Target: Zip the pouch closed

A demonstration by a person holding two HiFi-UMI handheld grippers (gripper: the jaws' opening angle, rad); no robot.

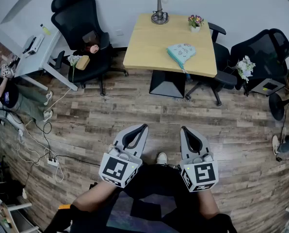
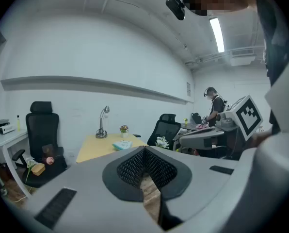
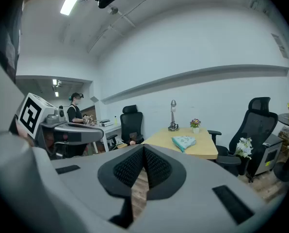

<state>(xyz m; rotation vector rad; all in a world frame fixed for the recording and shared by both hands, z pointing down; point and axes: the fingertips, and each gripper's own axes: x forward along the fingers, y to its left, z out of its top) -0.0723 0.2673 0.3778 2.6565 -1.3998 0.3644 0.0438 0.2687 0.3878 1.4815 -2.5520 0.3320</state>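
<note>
A pale teal pouch [image 1: 181,53] lies on the wooden table [image 1: 149,47] far ahead, near its right front edge. It also shows small in the left gripper view as the pouch [image 2: 121,144] and in the right gripper view as the pouch [image 3: 184,141]. My left gripper [image 1: 139,128] and right gripper [image 1: 184,130] hang side by side over the wood floor, well short of the table. Both are shut, tips together, with nothing between them. The left gripper [image 2: 144,152] and right gripper [image 3: 144,149] point toward the table.
A desk lamp [image 1: 161,6] and small flower pot [image 1: 195,22] stand at the table's back. Black office chairs [image 1: 84,30] flank it, one at the right [image 1: 261,57] holding flowers. A white desk [image 1: 35,52] and floor cables [image 1: 47,154] lie left. A person [image 2: 213,106] stands by another desk.
</note>
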